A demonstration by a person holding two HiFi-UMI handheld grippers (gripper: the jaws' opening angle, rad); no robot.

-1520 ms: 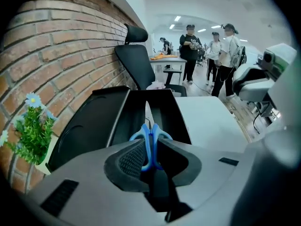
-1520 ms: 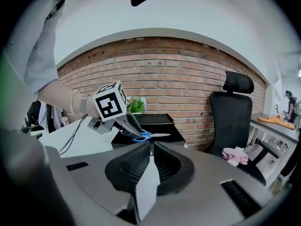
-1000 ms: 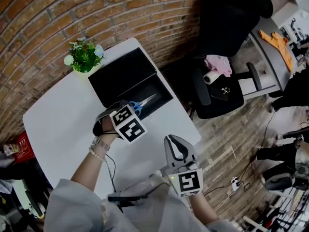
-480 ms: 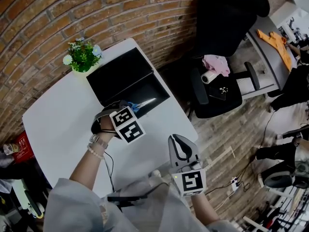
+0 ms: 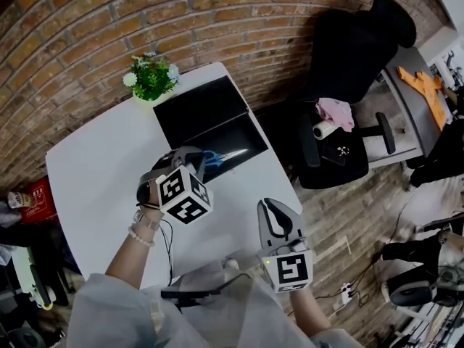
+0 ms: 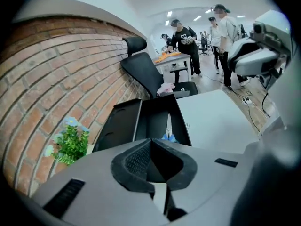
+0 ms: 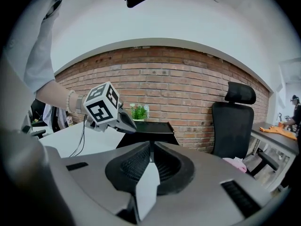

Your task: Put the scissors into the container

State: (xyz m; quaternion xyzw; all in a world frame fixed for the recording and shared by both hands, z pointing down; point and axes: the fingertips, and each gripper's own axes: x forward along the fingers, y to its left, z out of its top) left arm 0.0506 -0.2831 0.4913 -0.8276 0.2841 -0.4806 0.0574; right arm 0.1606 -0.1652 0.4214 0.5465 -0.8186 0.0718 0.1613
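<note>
Blue-handled scissors [image 5: 217, 156] lie inside the open black container [image 5: 243, 133] on the white table [image 5: 101, 172], so the task looks all but finished. The left gripper [image 5: 194, 155] hovers just beside the handles, its jaws pressed together on nothing, and the right gripper [image 5: 273, 210], likewise clenched and empty, hangs well apart. The left gripper view looks along the blades, while the right gripper view sees the container's side but no scissors.

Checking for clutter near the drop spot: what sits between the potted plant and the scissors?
The container's open black lid; the head view shows it lying between the potted plant and the scissors.
</note>
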